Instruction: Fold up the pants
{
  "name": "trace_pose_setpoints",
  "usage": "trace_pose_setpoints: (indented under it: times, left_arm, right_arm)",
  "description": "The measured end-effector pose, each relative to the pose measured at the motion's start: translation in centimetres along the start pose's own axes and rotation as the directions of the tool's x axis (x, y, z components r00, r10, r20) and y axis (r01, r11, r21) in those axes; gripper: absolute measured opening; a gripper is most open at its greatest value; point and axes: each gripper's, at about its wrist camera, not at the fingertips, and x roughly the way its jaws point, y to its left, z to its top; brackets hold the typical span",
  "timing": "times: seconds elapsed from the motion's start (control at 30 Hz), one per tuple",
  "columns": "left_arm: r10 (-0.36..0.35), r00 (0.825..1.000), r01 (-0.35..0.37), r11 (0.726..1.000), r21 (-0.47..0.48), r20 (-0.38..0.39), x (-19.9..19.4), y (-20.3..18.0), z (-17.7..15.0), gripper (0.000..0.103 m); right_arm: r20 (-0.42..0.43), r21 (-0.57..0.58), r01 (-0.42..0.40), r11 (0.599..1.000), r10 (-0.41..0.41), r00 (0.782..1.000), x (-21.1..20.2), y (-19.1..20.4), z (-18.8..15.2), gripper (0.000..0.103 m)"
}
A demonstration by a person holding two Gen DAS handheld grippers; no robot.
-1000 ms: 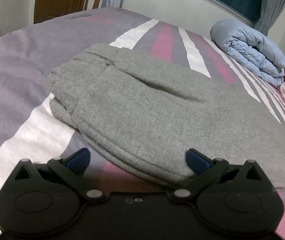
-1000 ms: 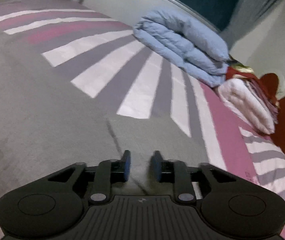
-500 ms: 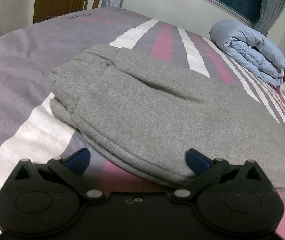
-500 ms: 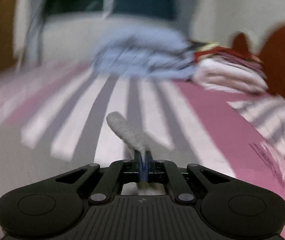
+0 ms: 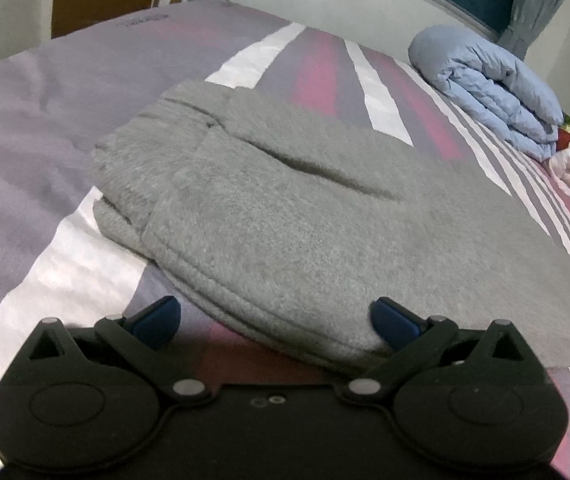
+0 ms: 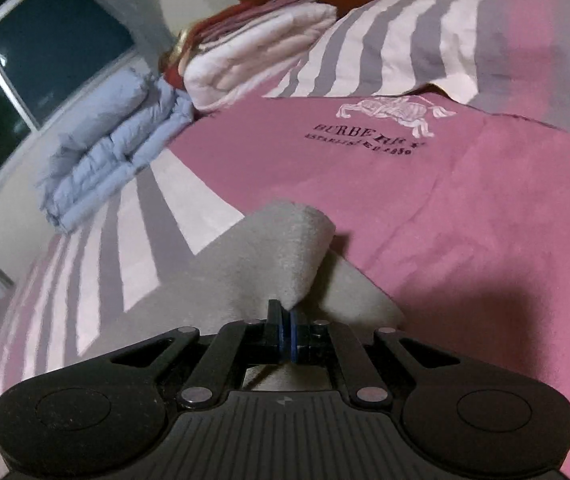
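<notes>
The right hand-held gripper (image 6: 286, 328) pinches only a thin corner of the grey pants (image 5: 305, 216) lying on the bed (image 5: 45, 128), so it may slip, while the left hand-held gripper (image 5: 275, 320), spread wide, restrains nothing.

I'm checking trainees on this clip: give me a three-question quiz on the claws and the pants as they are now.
1. True or false: the left claw is shut on the pants.
2. The right claw pinches: A) the blue duvet, B) a fold of the pants, C) the pillow.
3. Fill in: the pants lie on a striped ____.

Key: 1 false, its jaws stand wide apart at the pants' near edge; 2 B; 3 bed.
</notes>
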Motion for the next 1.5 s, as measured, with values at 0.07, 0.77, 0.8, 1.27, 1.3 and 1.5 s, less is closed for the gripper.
trace_pose_setpoints:
  times: [0.07,0.77,0.8,1.27,1.3,1.5]
  left_arm:
    - [-0.011,1.000,0.012,1.000,0.010,-0.013,0.1,0.1,0.2,0.097]
    - [-0.009,0.987,0.052,0.962,-0.267,0.158,-5.2,7.1,1.9,0.062]
    - [-0.042,0.986,0.088,0.953,-0.291,0.163,-4.9,7.5,2.2,0.052]
    - [-0.033,0.971,0.088,0.970,-0.227,0.238,-3.6,6.8,5.6,0.011]
    - [-0.010,0.984,0.050,0.974,-0.222,0.178,-2.7,6.7,5.8,0.011]
    - [0.017,0.994,0.001,0.988,-0.158,0.110,-2.4,6.3,4.8,0.037]
  right_arm:
    - [0.035,-0.003,-0.028,1.000,0.028,0.999,-1.3,0.0,0.2,0.003]
    - [0.063,-0.075,-0.072,0.995,0.077,0.995,-4.5,0.2,-2.6,0.004]
    - [0.061,-0.066,-0.076,0.995,0.080,0.995,-4.5,0.3,-2.9,0.004]
    - [0.046,-0.052,-0.069,0.996,0.072,0.996,-4.5,0.7,-3.5,0.004]
    - [0.040,-0.055,-0.067,0.996,0.069,0.997,-4.4,0.7,-3.4,0.004]
    - [0.084,0.102,-0.050,0.994,0.041,0.996,-4.3,-2.1,-3.0,0.046]
